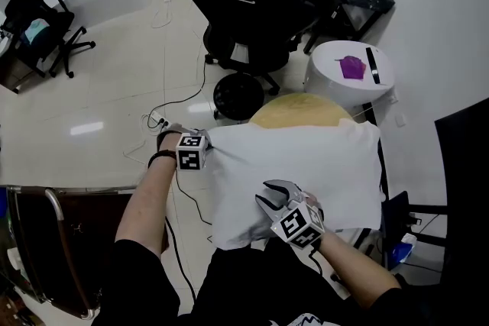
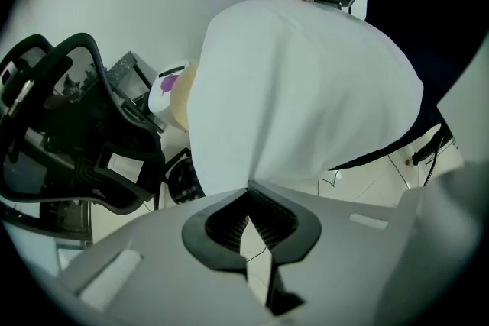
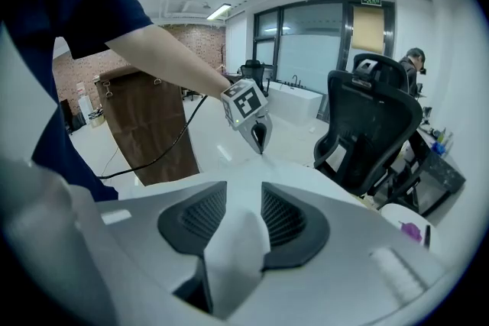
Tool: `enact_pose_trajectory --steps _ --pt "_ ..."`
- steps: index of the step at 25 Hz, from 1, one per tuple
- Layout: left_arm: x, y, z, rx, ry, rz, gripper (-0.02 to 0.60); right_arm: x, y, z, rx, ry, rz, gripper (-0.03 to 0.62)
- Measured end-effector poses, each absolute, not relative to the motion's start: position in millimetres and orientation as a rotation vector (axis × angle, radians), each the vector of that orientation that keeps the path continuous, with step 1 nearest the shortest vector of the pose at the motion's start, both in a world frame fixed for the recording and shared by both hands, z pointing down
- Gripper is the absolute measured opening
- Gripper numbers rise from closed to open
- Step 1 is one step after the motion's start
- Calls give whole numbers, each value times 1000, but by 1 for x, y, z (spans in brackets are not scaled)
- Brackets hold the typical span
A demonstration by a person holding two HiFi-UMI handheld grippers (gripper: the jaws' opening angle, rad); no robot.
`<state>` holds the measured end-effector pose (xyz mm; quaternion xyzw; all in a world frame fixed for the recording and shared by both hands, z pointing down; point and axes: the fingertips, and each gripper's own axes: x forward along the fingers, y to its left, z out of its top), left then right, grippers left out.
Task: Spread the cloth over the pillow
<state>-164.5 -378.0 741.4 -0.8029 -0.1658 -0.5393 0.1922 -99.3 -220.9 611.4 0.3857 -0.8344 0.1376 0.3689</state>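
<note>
A white cloth (image 1: 306, 164) lies spread over a yellowish pillow (image 1: 298, 109), of which only the far rim shows. My left gripper (image 1: 208, 150) is at the cloth's left corner and is shut on it; in the left gripper view the cloth (image 2: 298, 88) runs straight out of the closed left gripper (image 2: 248, 192). My right gripper (image 1: 275, 195) rests on the cloth's near edge, open. In the right gripper view a raised fold of cloth (image 3: 233, 248) stands between the wide-apart jaws of the right gripper (image 3: 237, 202). The left gripper (image 3: 260, 137) shows beyond it.
A black office chair (image 1: 252, 4) stands beyond the pillow. A white round stand (image 1: 351, 72) with a purple item is at the far right. Cables (image 1: 157, 118) lie on the floor at the left. A brown cabinet (image 1: 69, 240) is at my near left, and a dark chair (image 1: 466, 187) at the right.
</note>
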Motion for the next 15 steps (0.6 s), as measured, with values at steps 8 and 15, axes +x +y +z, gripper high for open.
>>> enact_pose_trajectory --steps 8,15 --pt "-160 -372 749 -2297 -467 -1512 0 -96 -223 600 1030 -2154 355 153" --pt "-162 -379 728 -2356 -340 -1524 97 -43 -210 577 1176 -2131 363 153"
